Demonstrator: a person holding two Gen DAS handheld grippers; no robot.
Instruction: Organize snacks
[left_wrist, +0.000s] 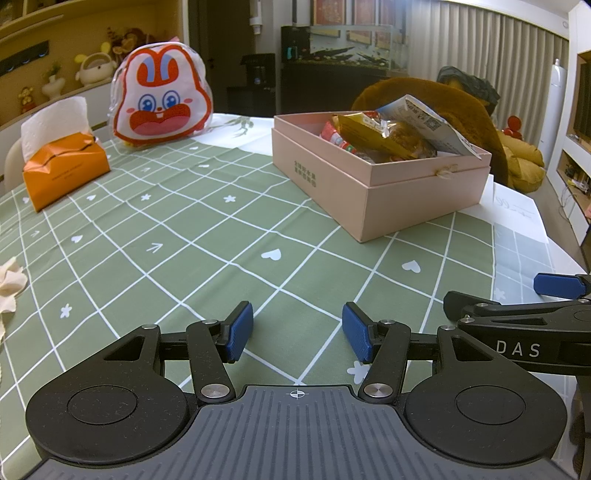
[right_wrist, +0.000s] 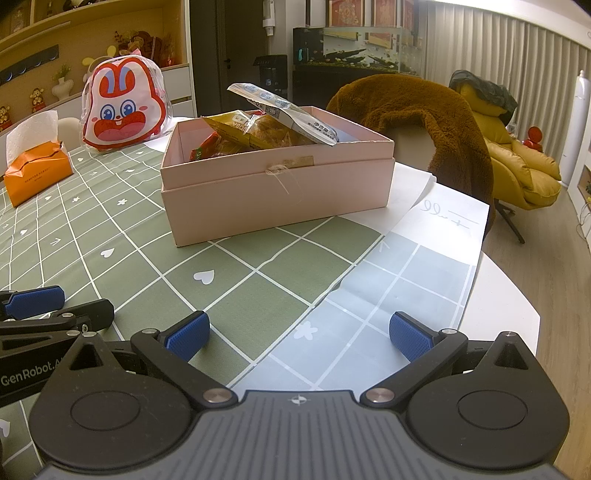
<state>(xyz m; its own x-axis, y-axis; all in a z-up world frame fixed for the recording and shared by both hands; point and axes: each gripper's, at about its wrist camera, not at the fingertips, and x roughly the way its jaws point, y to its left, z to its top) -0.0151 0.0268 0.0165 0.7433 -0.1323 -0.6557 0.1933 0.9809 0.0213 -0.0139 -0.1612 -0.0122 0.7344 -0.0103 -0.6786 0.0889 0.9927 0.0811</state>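
We hold the left gripper (left_wrist: 297, 336) with its jaws spread wide and nothing between the blue pads; it hangs over the green checked tablecloth (left_wrist: 192, 236). The right gripper (right_wrist: 298, 336) stands just beside it, jaws likewise wide apart and empty, above the cloth's pale border.

Ahead of both grippers sits one pink box (right_wrist: 277, 192), lidless, resting on the cloth toward the table's far right edge. We count three snack packets visible in it:
- one yellow packet (right_wrist: 236, 131), leaning across the middle;
- one red packet (right_wrist: 205, 147), low at the left end;
- one white-and-blue packet (right_wrist: 284, 107), tilted, projecting above the rim.

Further contents under these cannot be made out.

Farther left stand one rabbit-face pouch (left_wrist: 160, 107), upright, red and white, and one orange tissue pack (left_wrist: 64, 168) with a white sheet pulled up. One crumpled tissue (left_wrist: 11, 284) lies at the left edge.
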